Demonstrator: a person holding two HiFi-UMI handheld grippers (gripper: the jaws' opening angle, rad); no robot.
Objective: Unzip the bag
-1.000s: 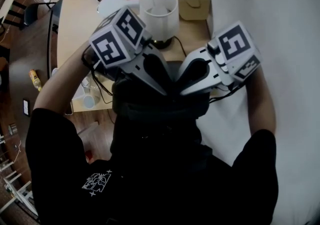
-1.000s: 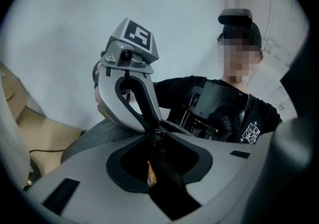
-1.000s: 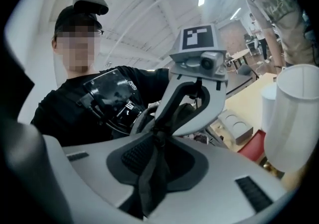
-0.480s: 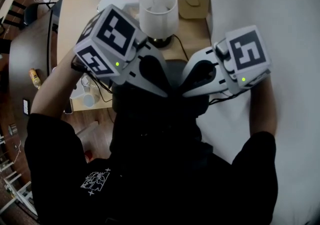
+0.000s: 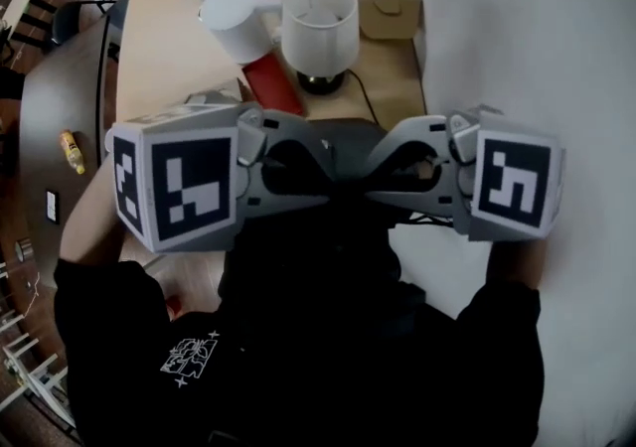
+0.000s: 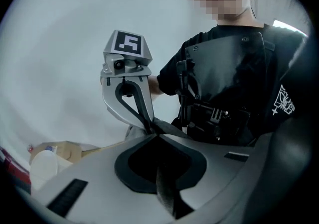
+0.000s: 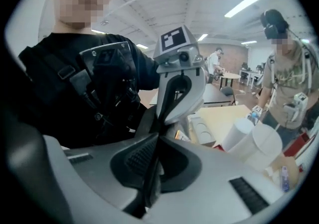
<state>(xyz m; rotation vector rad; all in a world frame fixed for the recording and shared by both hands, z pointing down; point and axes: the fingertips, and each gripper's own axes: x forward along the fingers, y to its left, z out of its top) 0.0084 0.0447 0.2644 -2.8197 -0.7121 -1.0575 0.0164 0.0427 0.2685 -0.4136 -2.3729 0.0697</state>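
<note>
A dark bag (image 5: pixel 310 236) hangs in front of the person's chest in the head view, hard to tell apart from the black shirt. My left gripper (image 5: pixel 343 185) and right gripper (image 5: pixel 370 185) meet tip to tip over its top edge, both lying level. In the left gripper view the left jaws (image 6: pixel 158 136) are closing, with a strip of dark bag fabric (image 6: pixel 164 193) pinched between them. The right gripper (image 7: pixel 158 136) is shut on a fold of the same fabric (image 7: pixel 149 183). No zipper pull can be made out.
Beyond the bag, a wooden table (image 5: pixel 159 48) carries a white-shaded lamp (image 5: pixel 318 18), a white cylinder (image 5: pixel 234 20), a red object (image 5: pixel 273 85) and a cardboard box (image 5: pixel 388 3). A white surface (image 5: pixel 537 58) lies at the right. Another person (image 7: pixel 286 83) stands past the table.
Both grippers swung down from a raised V until they lie level, tips together. Their jaws, open a second ago, have closed on the bag's fabric.
</note>
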